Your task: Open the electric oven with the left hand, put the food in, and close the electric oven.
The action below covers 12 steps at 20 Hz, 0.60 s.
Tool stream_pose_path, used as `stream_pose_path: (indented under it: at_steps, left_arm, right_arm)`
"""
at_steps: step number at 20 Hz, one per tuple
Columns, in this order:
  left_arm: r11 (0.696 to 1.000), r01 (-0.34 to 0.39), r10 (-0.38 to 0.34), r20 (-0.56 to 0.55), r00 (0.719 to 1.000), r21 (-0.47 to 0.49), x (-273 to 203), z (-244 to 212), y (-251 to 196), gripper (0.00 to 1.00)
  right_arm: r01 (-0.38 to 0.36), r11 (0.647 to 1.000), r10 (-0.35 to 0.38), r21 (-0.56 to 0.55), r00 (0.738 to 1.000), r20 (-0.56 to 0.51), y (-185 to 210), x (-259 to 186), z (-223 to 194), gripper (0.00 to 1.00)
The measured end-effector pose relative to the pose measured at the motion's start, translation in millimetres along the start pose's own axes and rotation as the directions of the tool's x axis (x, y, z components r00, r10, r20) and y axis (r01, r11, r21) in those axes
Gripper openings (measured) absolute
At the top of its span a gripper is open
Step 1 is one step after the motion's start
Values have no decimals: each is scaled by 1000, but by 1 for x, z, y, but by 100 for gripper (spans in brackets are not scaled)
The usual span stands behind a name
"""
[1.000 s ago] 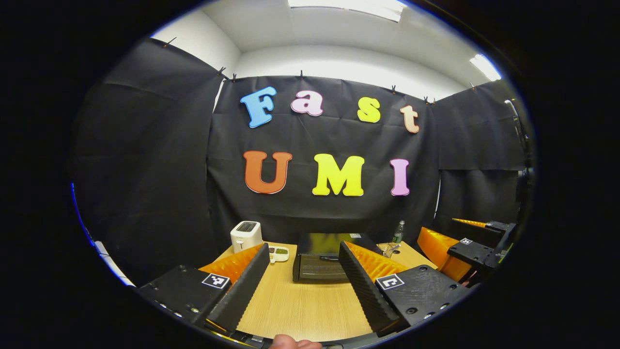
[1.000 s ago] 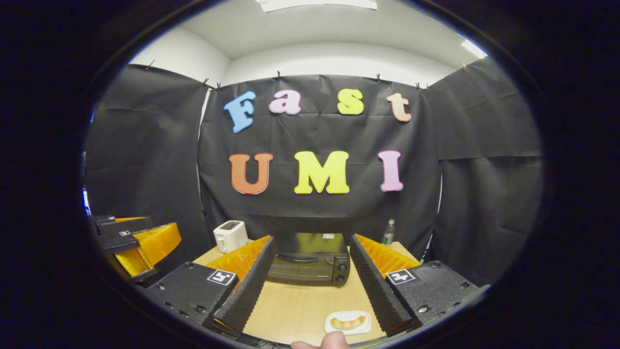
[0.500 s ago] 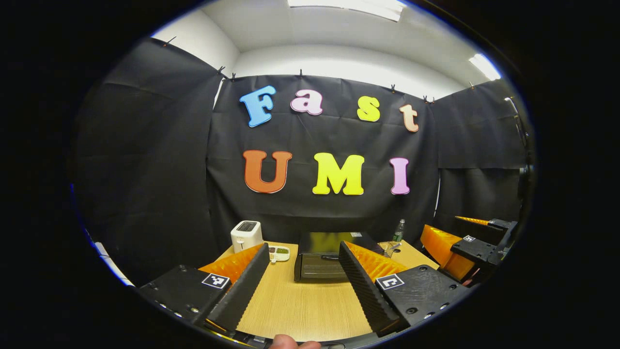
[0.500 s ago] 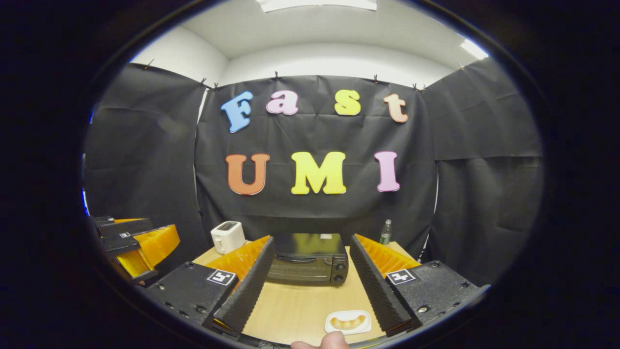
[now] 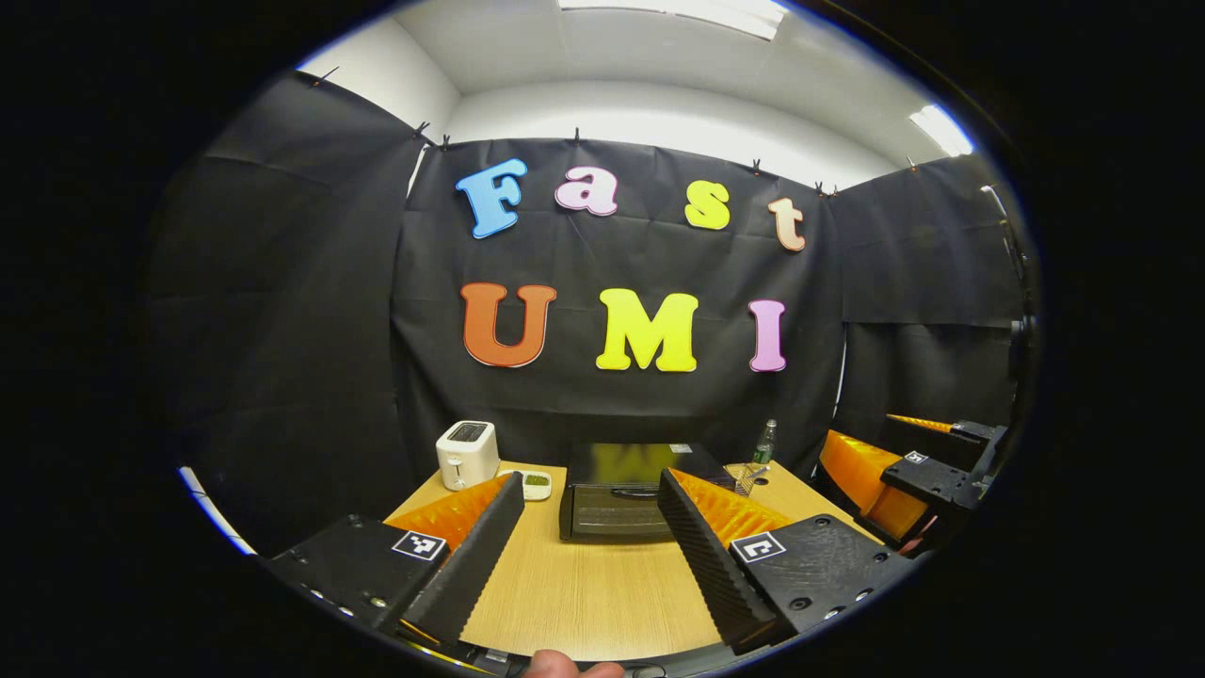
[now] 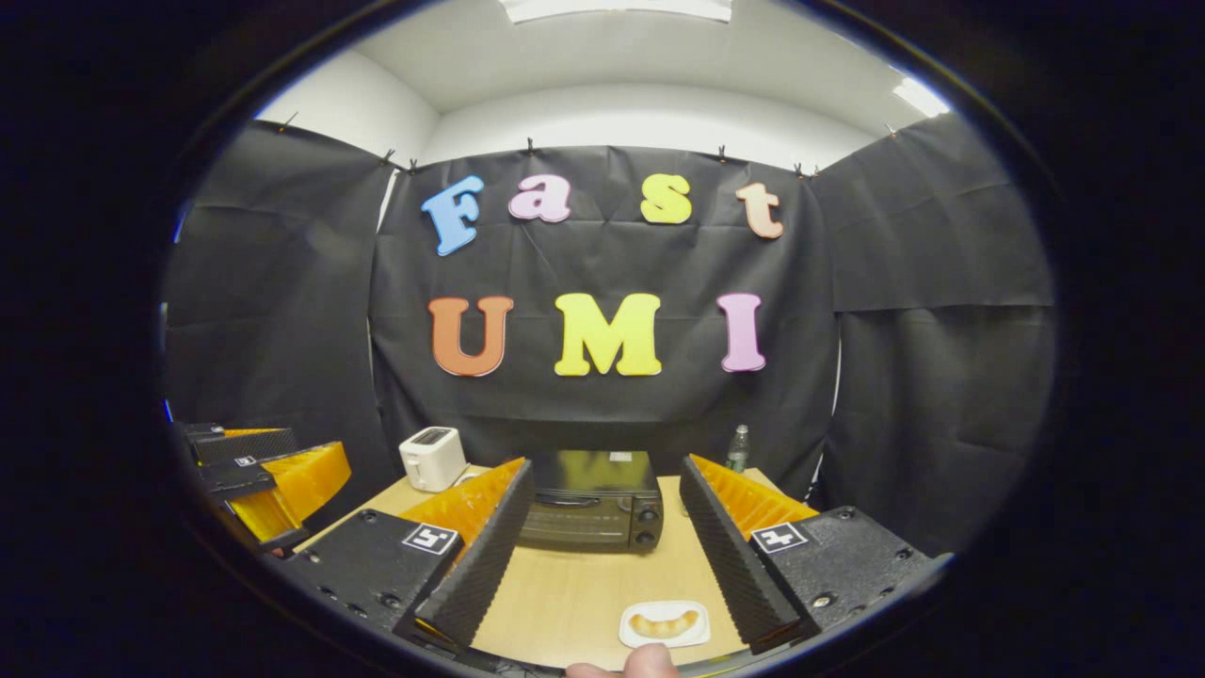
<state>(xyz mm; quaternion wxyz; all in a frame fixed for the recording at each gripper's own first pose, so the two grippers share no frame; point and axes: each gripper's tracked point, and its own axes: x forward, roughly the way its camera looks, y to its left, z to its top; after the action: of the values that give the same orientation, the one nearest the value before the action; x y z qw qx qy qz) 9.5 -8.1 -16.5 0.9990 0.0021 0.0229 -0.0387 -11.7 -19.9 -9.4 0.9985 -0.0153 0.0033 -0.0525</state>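
Electric oven [image 5: 617,490]: door shut, at the table's [image 5: 584,593] far edge ahead of you. Food [image 6: 664,623]: on a white dish near your right gripper [image 6: 602,556]. Your left gripper [image 5: 588,541] and the right: both spread wide, empty.

This is a small recording booth set up inside an office-like room, not a real kitchen. Black cloth walls [image 6: 941,377] hang on clips below a plain white ceiling with flat light panels [image 6: 617,8]. One light wooden table [image 6: 584,593] carries a few kitchen things as props: a black electric oven with round knobs [image 6: 593,513], a white plastic toaster [image 6: 431,459], a green plastic bottle [image 6: 738,449] and a small white plate with a bread piece [image 6: 664,623].
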Motion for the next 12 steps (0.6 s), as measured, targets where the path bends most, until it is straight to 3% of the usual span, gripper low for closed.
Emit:
stream_pose_path:
  at_steps: [12]
  left_arm:
    - [1000, 5, -5, -53, 999, -1, 57, -20, -37, 94]
  right_arm:
    - [52, 998, -51, 29, 998, -44, -69, 40, -22, 99]
